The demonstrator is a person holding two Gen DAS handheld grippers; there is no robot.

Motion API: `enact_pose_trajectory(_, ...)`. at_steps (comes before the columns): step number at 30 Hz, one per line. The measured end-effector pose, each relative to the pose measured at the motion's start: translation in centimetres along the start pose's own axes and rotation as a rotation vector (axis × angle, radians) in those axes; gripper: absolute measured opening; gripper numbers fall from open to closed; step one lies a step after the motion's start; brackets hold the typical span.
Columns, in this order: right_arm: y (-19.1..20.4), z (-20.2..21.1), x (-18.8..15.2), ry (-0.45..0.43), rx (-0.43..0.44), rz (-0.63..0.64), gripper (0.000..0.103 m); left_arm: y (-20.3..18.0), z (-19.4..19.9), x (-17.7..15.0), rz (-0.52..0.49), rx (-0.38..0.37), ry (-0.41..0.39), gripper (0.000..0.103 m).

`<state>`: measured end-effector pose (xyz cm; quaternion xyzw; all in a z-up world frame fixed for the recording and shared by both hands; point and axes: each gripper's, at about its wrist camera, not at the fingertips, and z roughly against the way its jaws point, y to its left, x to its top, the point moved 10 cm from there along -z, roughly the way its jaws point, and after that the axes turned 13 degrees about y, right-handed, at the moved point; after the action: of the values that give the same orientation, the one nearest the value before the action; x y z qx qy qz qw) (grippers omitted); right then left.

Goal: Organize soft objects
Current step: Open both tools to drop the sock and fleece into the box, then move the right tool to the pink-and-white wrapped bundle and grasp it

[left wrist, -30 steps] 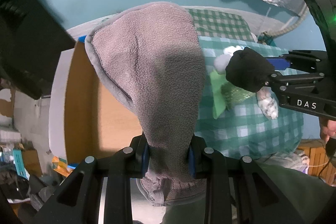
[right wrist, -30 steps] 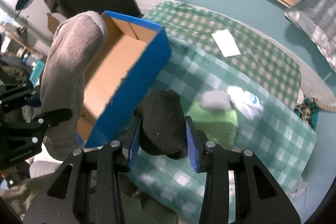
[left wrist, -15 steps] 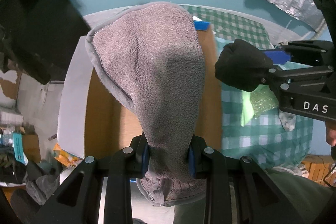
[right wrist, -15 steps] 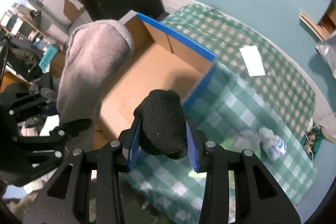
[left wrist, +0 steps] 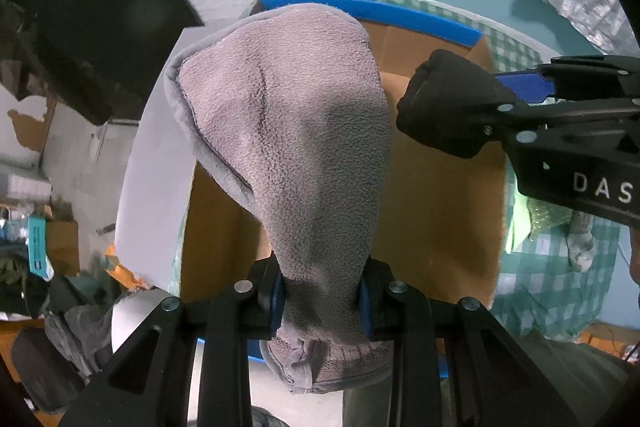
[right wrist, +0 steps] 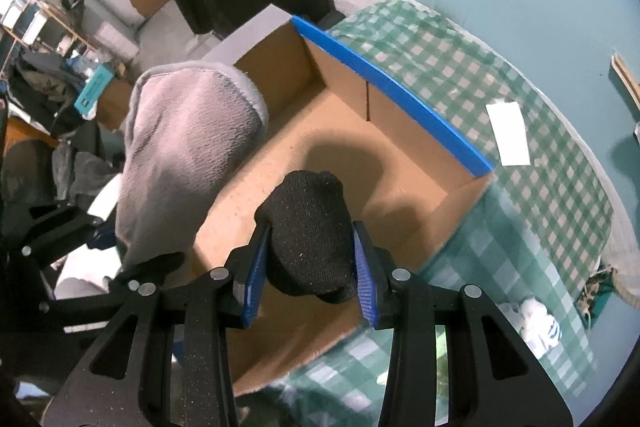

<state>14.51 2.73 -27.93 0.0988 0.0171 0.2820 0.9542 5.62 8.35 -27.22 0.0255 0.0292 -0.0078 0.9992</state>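
your left gripper (left wrist: 322, 301) is clamped on a grey fleece cloth bundle (left wrist: 296, 131), its blue pads (left wrist: 278, 301) pressing into the narrow part while the wide end hangs out over the open cardboard box with the blue rim (left wrist: 440, 211). your right gripper (right wrist: 308, 277) grips a black knitted sock ball (right wrist: 310, 231) between its blue pads (right wrist: 364, 269), and this one also sits above the brown floor of the box (right wrist: 400, 171). seen from the left wrist, the black ball (left wrist: 448, 111) is just right of the grey cloth, apart from it. the box rests on a green checked tablecloth (right wrist: 500, 239). on that cloth, to the right, lie a white paper slip (right wrist: 509, 133) at the far side and a white and blue rolled sock (right wrist: 538, 321) nearer you.
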Motion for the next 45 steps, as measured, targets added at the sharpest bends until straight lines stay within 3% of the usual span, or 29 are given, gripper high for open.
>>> enact_pose_trajectory(9, -0.2, -1.2, 0.8, 0.018, -0.002, -0.030, 0.047, 1.8, -0.8, 0.2, 0.046, 0.021, 0.009, 0.052)
enact_pose_trajectory(11, -0.2, -0.8, 0.6, 0.009, 0.001, -0.033, 0.062, 1.9, -0.4, 0.3, 0.045, 0.030, 0.001, 0.056)
enact_pose_trajectory(14, -0.2, 0.2, 0.5, -0.019, -0.007, -0.032, 0.067, 2.1, 0.5, 0.2, 0.044, 0.040, -0.018, 0.063)
enact_pose_trajectory(28, -1.4, 5.3, -1.5, -0.113, 0.000, -0.067, 0.069, 0.5, 5.2, 0.5, 0.000, 0.071, -0.127, 0.069)
enact_pose_trajectory(45, -7.2, 10.3, -8.8, -0.163, -0.104, -0.189, 0.071, -5.9, 8.7, 0.0, -0.170, 0.090, -0.199, 0.071)
